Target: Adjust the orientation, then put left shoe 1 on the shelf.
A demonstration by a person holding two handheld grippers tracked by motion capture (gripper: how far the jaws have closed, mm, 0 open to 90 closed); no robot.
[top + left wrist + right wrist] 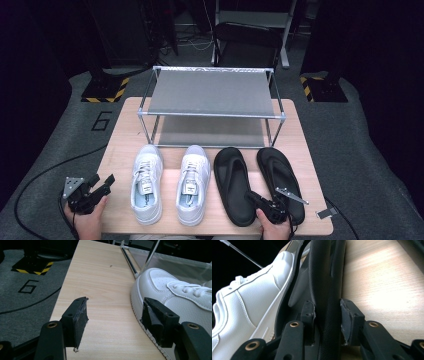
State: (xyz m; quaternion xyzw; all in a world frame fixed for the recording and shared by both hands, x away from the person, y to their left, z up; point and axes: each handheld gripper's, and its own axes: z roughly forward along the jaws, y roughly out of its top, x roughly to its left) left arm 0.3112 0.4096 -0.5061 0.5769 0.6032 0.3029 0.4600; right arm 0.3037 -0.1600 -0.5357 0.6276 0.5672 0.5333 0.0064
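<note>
Pinching black sandals, right claw, left claw spread over table, floor marked "6".

Dim surroundings, table brightly lit; glare, perhaps overexposed, in the right gripper view.

light wooden table at frame centre, standing on grey carpet. at its far edge, upper middle, a metal-framed shoe rack with two grey fabric shelves. in front of the rack, a row on the tabletop: two white sneakers lower centre-left, toes toward the rack; two black flip-flops lower centre-right, side by side, just beside the sneakers.
</note>
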